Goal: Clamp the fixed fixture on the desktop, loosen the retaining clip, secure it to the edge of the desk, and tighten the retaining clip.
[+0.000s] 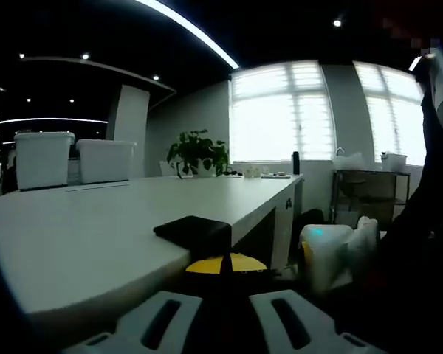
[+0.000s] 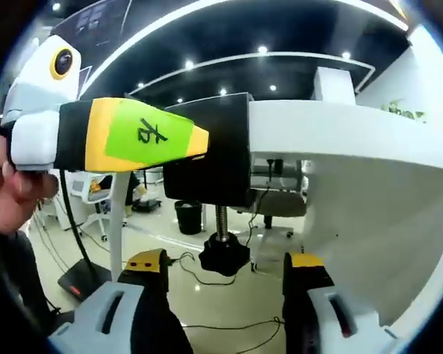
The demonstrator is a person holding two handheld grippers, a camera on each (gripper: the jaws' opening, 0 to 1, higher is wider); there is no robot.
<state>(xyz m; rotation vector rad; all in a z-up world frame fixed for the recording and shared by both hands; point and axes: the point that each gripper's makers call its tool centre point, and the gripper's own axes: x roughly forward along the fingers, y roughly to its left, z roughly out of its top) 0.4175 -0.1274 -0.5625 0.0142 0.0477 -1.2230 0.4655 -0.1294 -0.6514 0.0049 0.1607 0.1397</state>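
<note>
Black clamp fixture (image 2: 210,151) sits on the white tabletop (image 2: 340,129) edge, screw knob (image 2: 224,258) hanging below. Left hand-held gripper (image 2: 196,141) is clenched on the fixture. Right hand-held gripper (image 2: 225,269) is released, jaws either side of the knob.

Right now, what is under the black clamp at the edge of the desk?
Under the black clamp a threaded screw hangs down, ending in a black knob. Below is the floor with cables. The left gripper covers the clamp's left side, so its grip there is hidden.
</note>
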